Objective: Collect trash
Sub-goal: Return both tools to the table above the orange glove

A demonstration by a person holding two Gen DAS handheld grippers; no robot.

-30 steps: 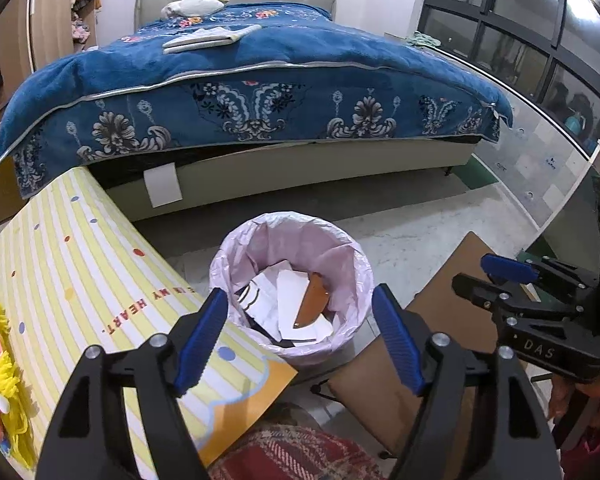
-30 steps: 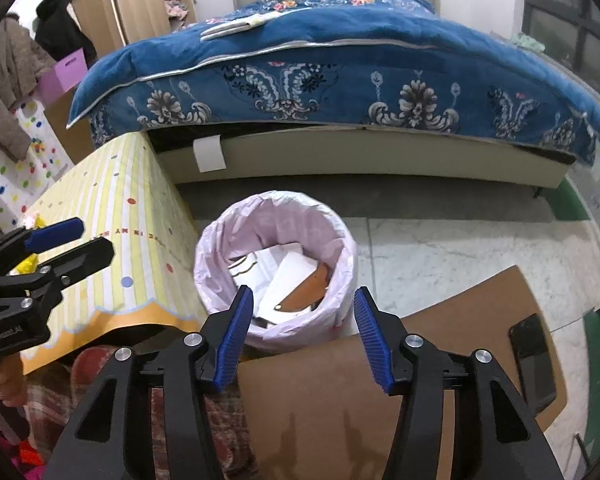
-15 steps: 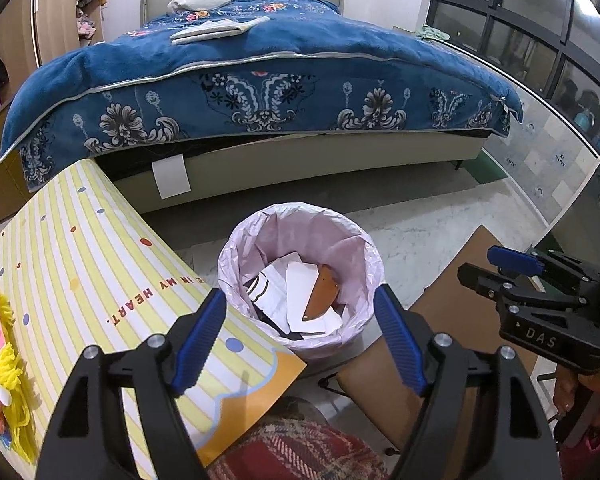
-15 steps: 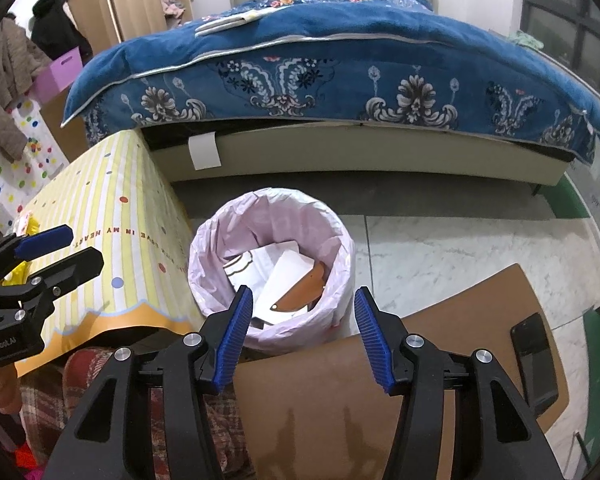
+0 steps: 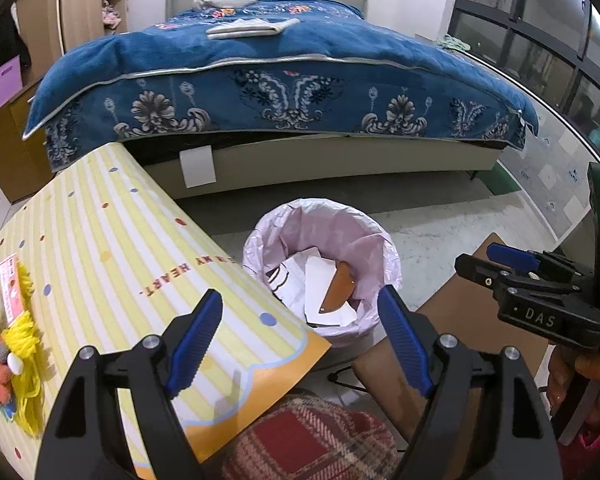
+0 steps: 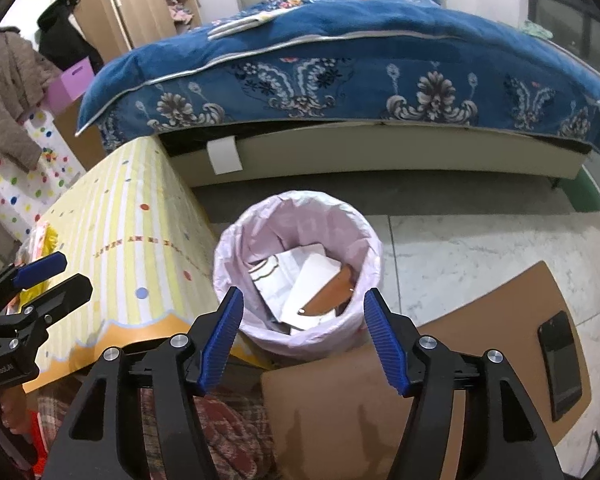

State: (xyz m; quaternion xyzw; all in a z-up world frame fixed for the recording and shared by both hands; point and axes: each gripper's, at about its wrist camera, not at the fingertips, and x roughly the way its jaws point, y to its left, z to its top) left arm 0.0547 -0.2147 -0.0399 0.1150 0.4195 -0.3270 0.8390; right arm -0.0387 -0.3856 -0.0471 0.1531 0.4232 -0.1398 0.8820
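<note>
At the far left a yellow striped table [image 5: 100, 264] carries a packet of yarn craft pieces [image 5: 16, 320] in yellow and orange near its left edge. Just right of the table's orange corner stands the trash bin [image 5: 260, 248], lined with a pale pink bag [image 6: 300, 216] folded over its rim; inside lie white sheets of paper [image 5: 320, 280] and a brown leather-like piece [image 5: 338, 292] leaning against the right wall, with a small metal stud near its lower end. Right of the bin sits a brown board surface [image 6: 480, 344] with a dark phone [image 6: 560, 364] lying flat near its right side. Behind everything runs a bed [image 5: 284, 160] under a blue flowered blanket [image 6: 340, 60]. The left gripper [image 5: 300, 344] hangs above the table corner and bin with its jaws spread wide, nothing between them. The right gripper [image 6: 302, 336] hovers over the near rim of the bin, also spread wide and holding nothing.
</note>
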